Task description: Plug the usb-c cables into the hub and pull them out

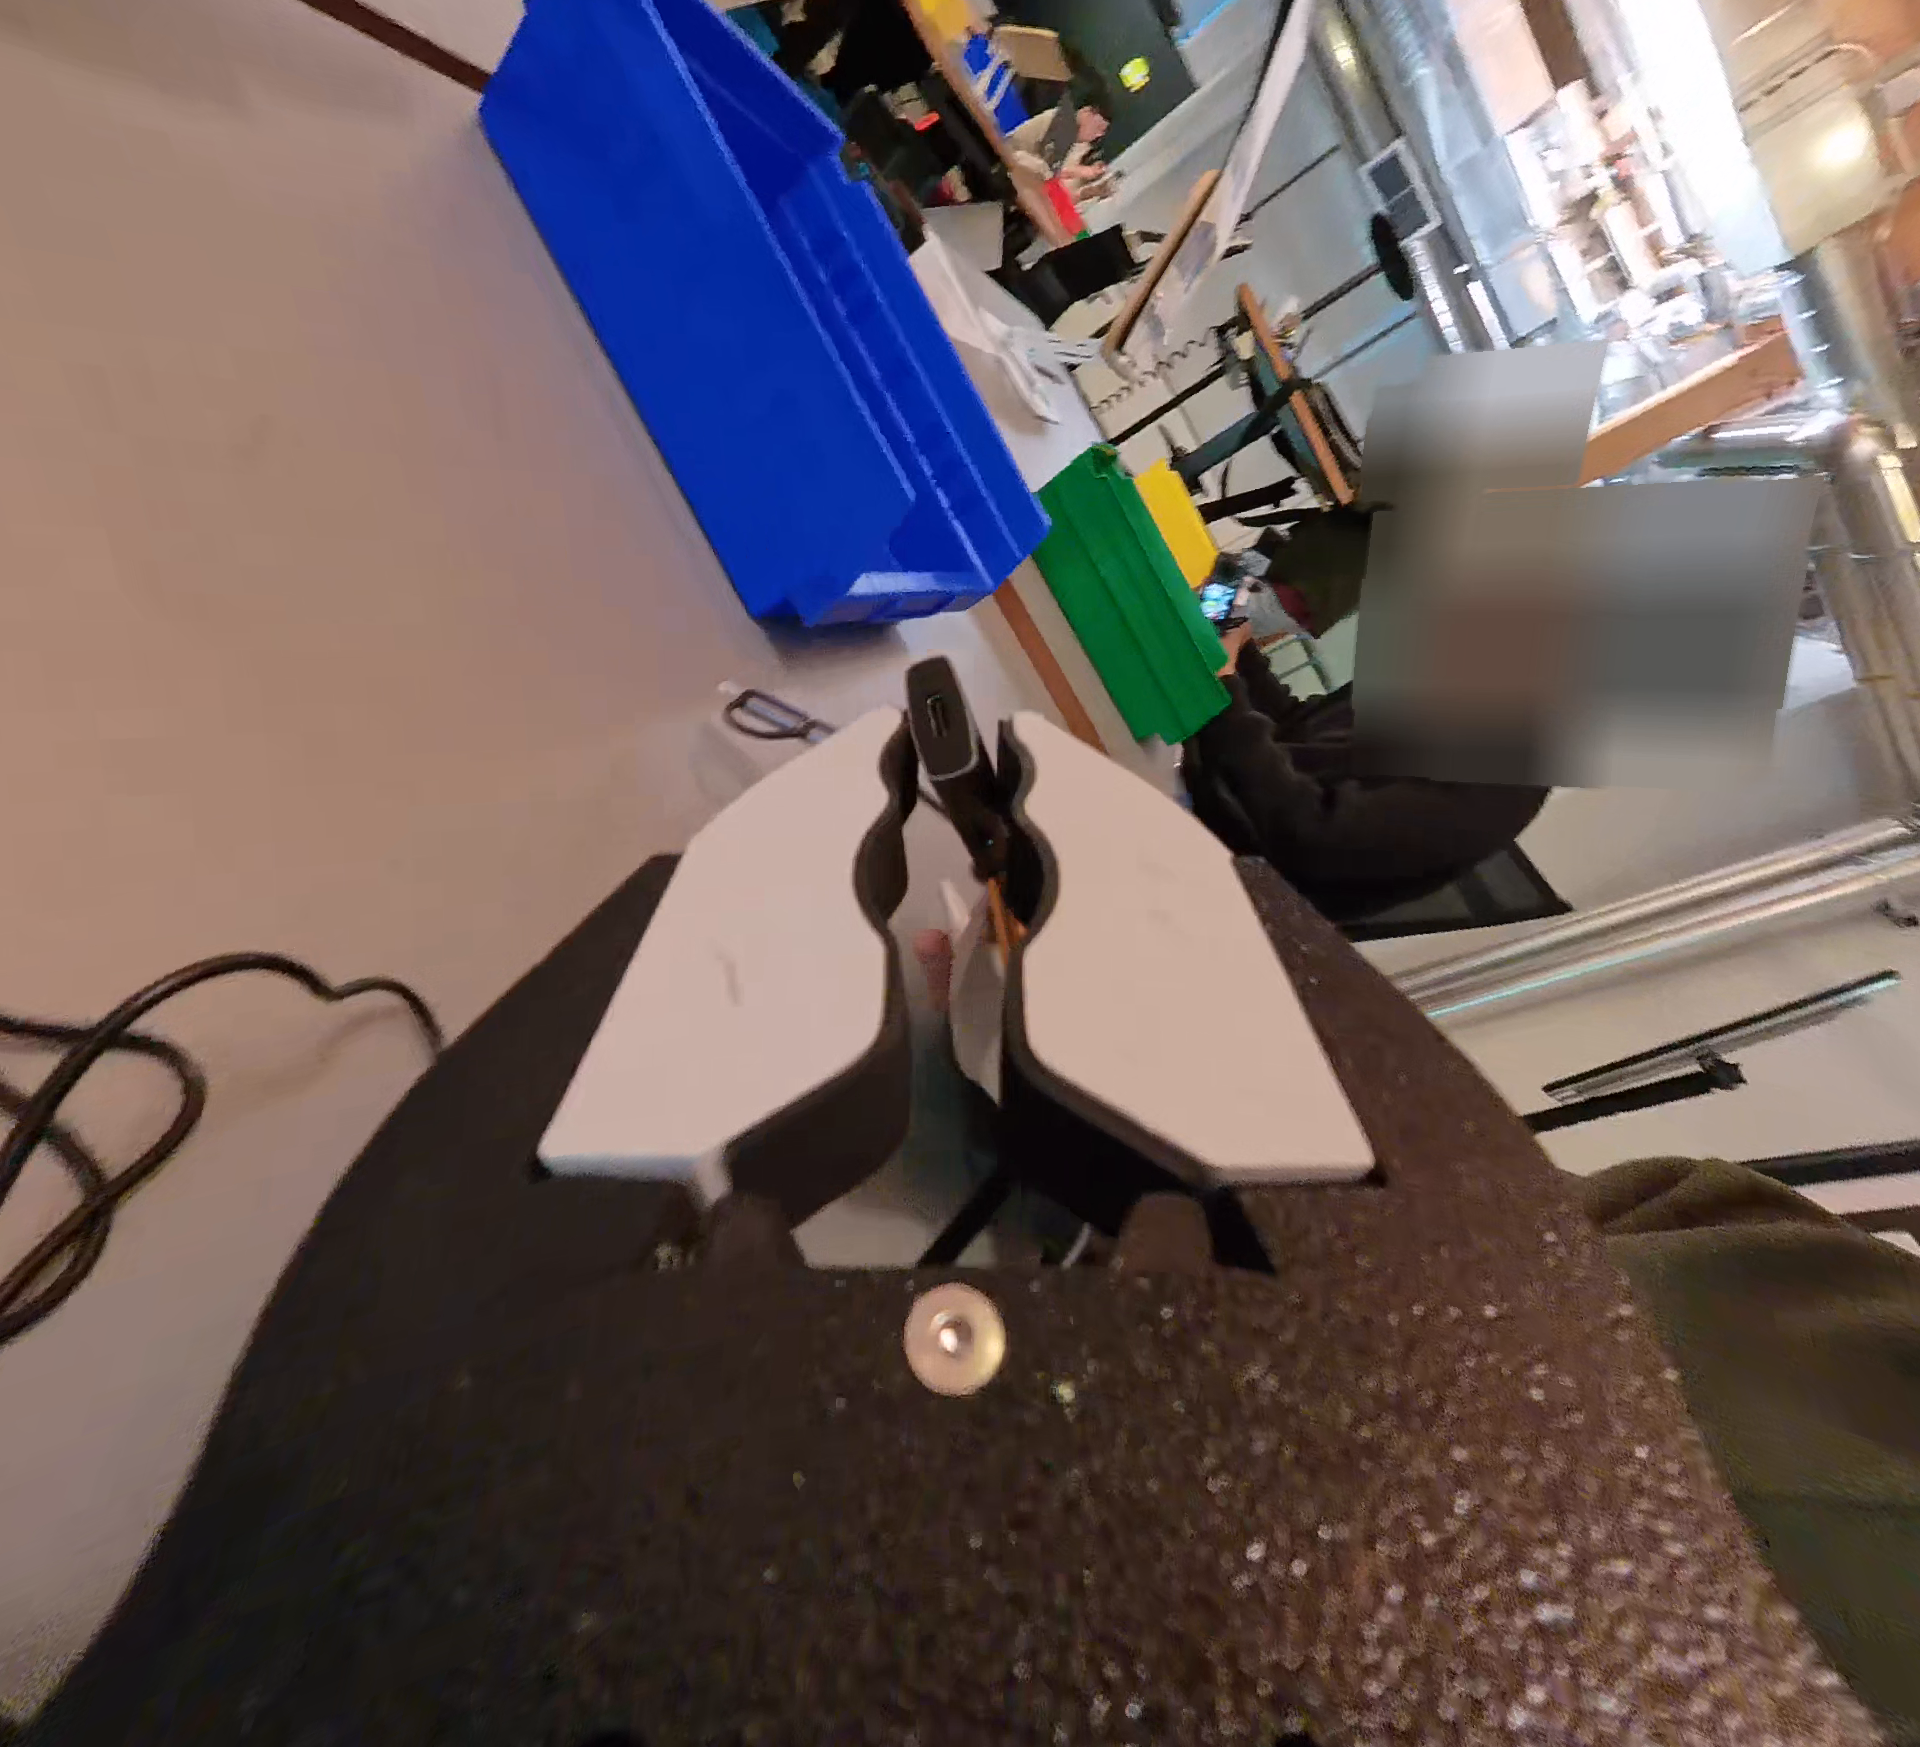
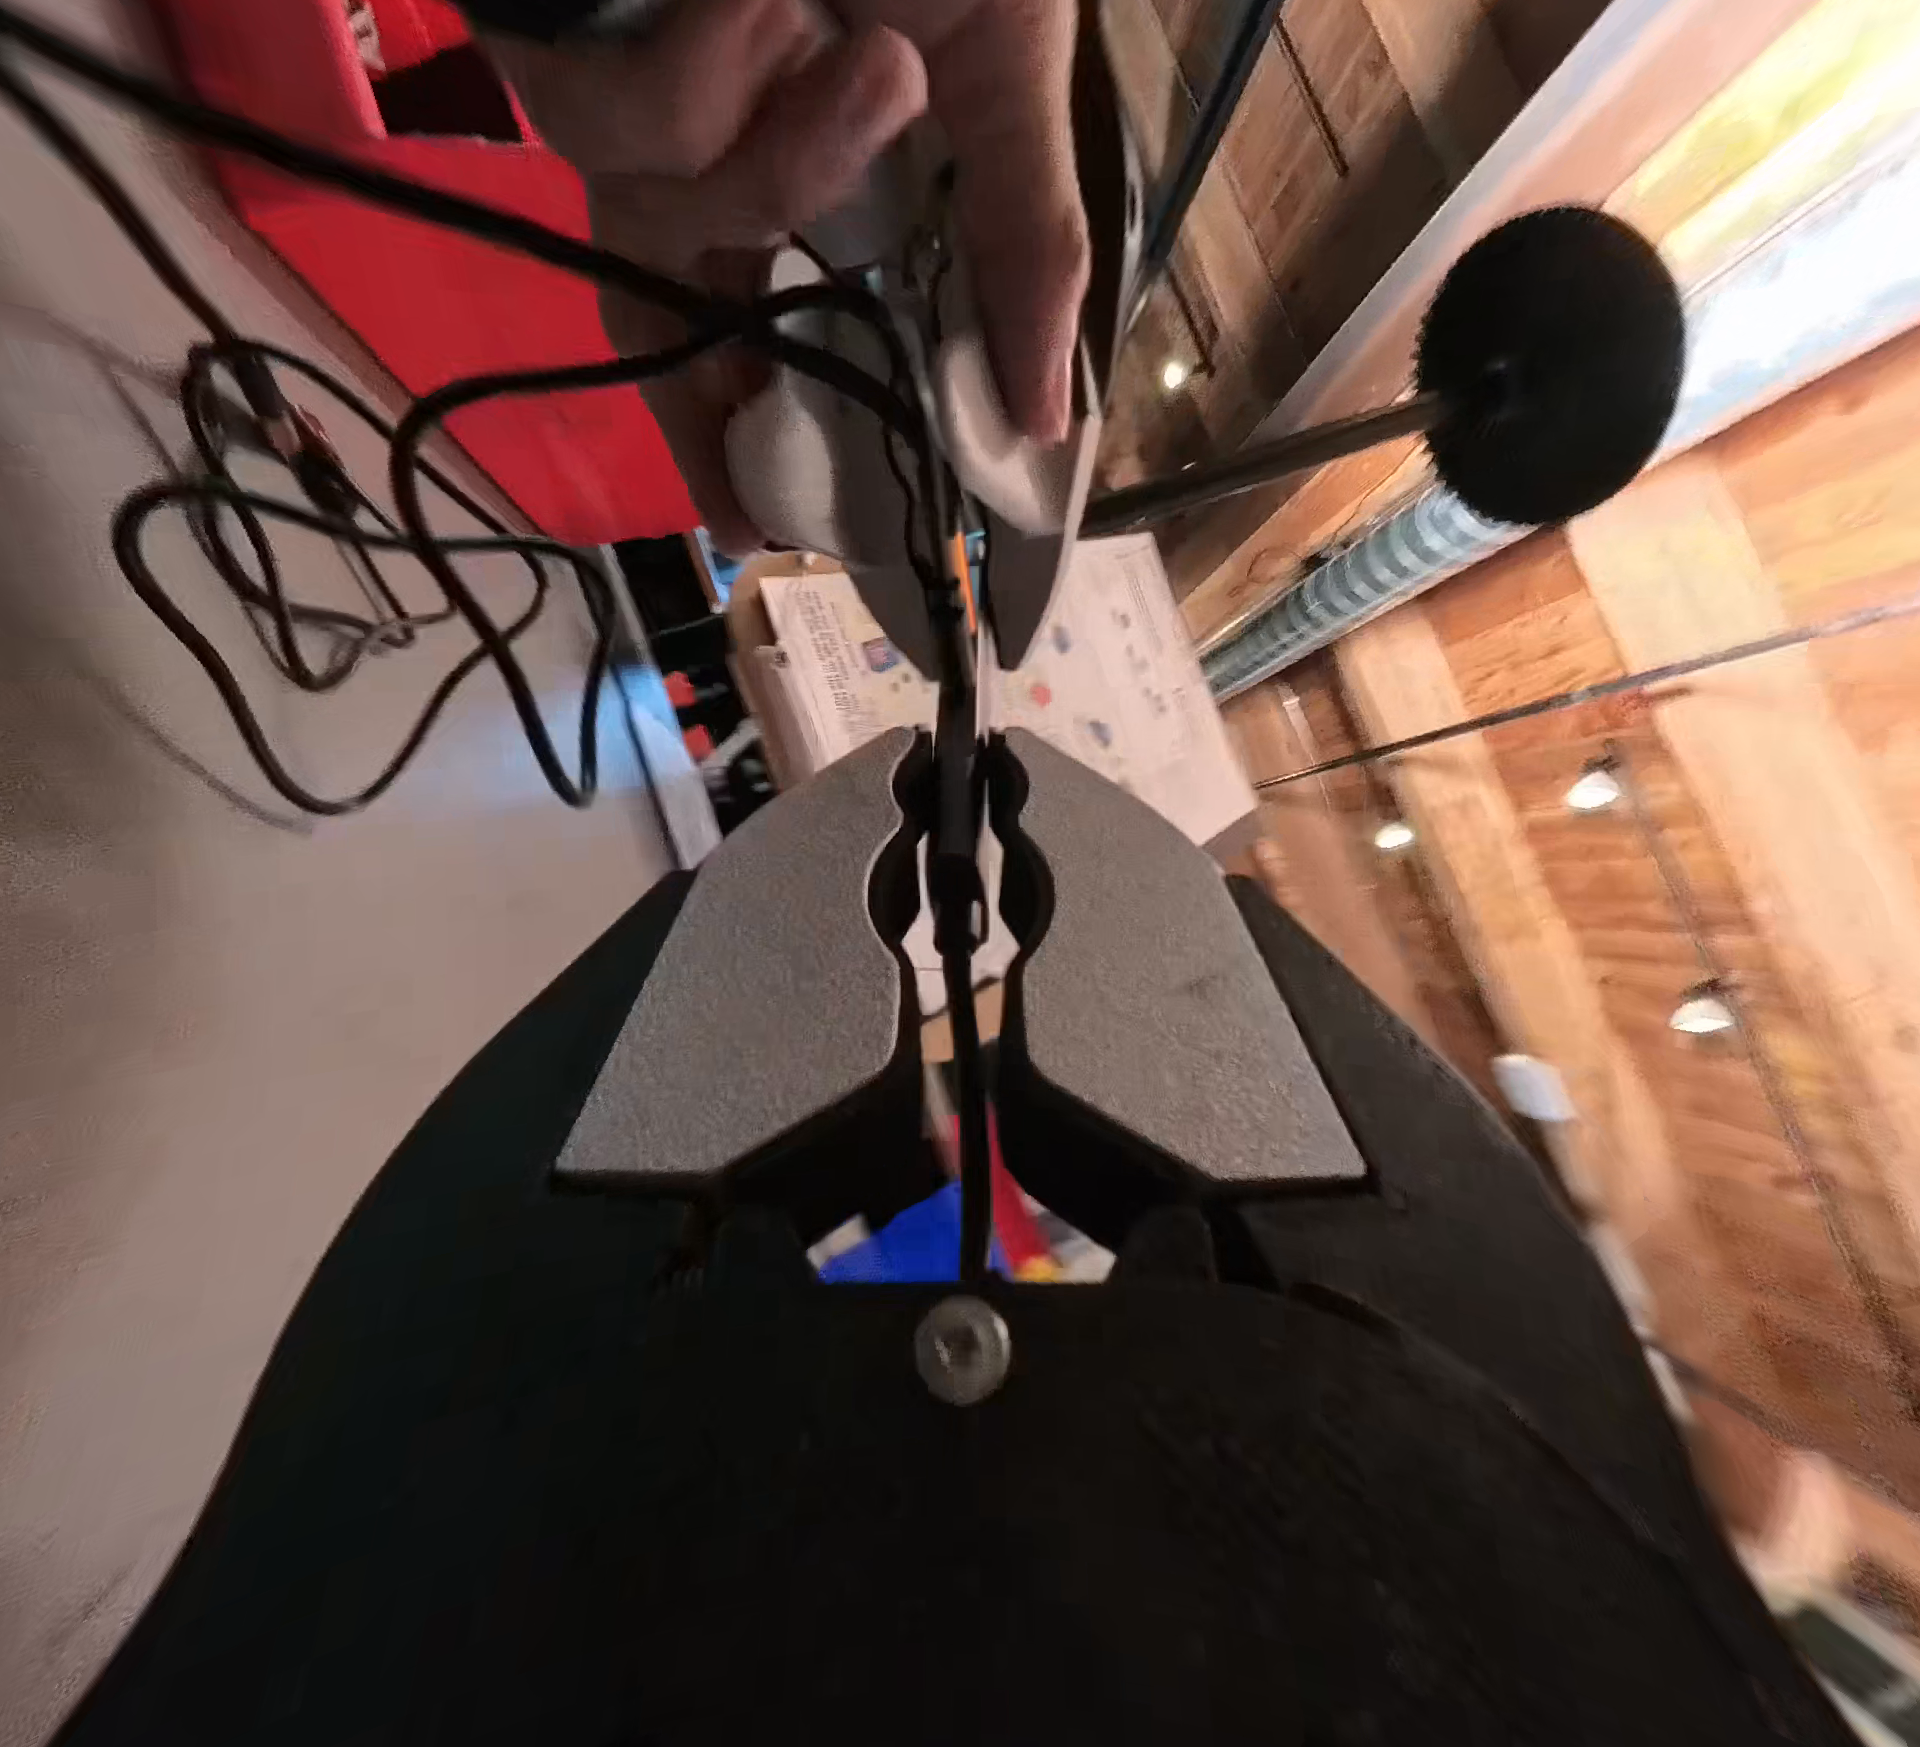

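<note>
While the hub [image 1: 940,731] sits clamped between the left gripper [image 1: 954,741] fingers at frame centre, one port facing outward and empty, the right gripper [image 2: 961,762] is closed on a black usb-c cable [image 2: 956,850] at its plug end. Whether that plug is seated cannot be determined; insertion and removal appear outstanding. Loose cables [image 2: 312,554] lie mid-left on the table [image 1: 260,450]; a blue bin [image 1: 727,295] sits upper left.

Left gripper [image 1: 961,741]: black speckled body, pale grey finger plates with wavy black inner edges, one silver screw [image 1: 954,1337] at centre. Right gripper [image 2: 961,747]: same build, plates darker grey, matching screw [image 2: 962,1353]. Olive-green sleeve [image 1: 1766,1365] at lower right of left view.
</note>
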